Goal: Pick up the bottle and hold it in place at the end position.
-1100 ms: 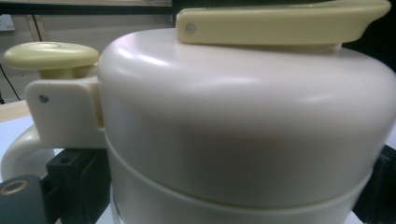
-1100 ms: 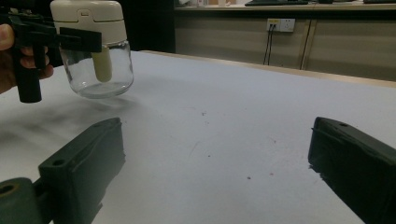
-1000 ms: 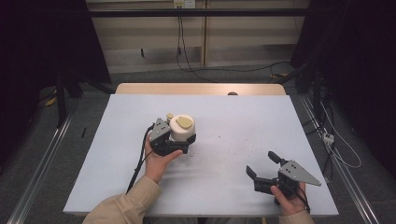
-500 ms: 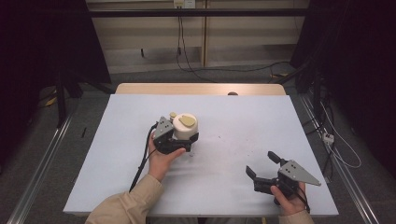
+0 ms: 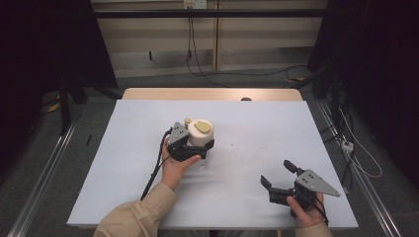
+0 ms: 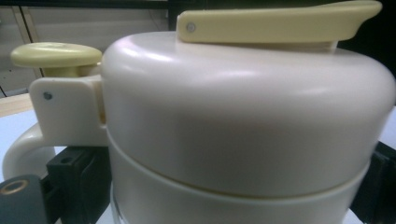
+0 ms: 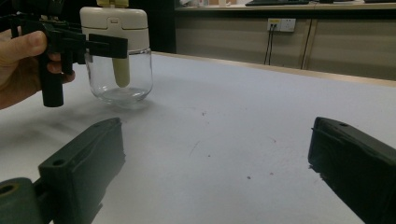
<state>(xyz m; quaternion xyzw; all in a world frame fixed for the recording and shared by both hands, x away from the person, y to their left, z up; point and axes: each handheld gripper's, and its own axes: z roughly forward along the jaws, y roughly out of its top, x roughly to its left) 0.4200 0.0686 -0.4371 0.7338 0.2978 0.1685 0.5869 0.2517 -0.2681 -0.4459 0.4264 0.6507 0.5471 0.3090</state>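
Observation:
A glass jar [image 5: 200, 132] with a cream lid and pale yellow lever stands on the white table [image 5: 257, 123], left of centre. My left gripper [image 5: 199, 142] is shut on it, one jaw on each side just under the lid. In the left gripper view the cream lid [image 6: 243, 116] is very close, with black fingers [image 6: 70, 172] at its lower edges. My right gripper [image 5: 276, 173] rests near the front right edge, open and holding nothing. In the right gripper view the jar [image 7: 119, 70] and the left gripper [image 7: 84, 44] appear at far left, beyond the right gripper [image 7: 219, 158].
A wooden strip [image 5: 212, 94] borders the table's far edge, with a small dark object [image 5: 245, 99] on it. Cables [image 5: 356, 158] lie on the floor to the right. Metal rails [image 5: 44, 182] run along both sides of the table.
The left gripper and the jar have shifted slightly to the right. The right gripper has stayed in place.

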